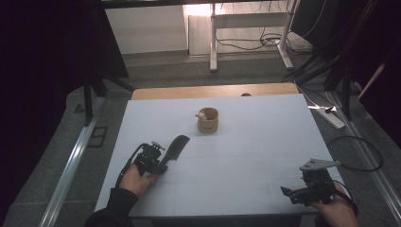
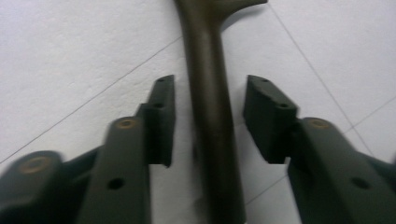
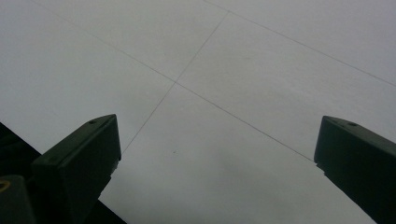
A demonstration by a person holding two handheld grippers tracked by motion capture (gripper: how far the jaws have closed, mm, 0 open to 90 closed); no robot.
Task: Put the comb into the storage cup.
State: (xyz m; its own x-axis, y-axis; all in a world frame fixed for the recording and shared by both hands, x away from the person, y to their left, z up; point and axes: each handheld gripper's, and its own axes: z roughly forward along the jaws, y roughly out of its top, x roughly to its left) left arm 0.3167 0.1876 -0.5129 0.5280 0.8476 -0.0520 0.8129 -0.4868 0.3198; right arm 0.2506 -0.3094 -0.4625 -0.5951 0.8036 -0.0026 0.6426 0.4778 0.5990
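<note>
Dark comb (image 2: 210, 116), long straight handle; left tool (image 2: 210, 121) open astride it, gaps showing.

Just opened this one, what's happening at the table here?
A person works at a white table with a gripper in each hand. The left gripper straddles the handle of a dark comb that lies flat on the table; its fingers sit either side of the handle with gaps showing, so the comb is not yet clamped. The right gripper waits open over bare table near the front right corner, holding nothing. A small tan cup with something pale at its rim stands farther back, untouched.
</note>
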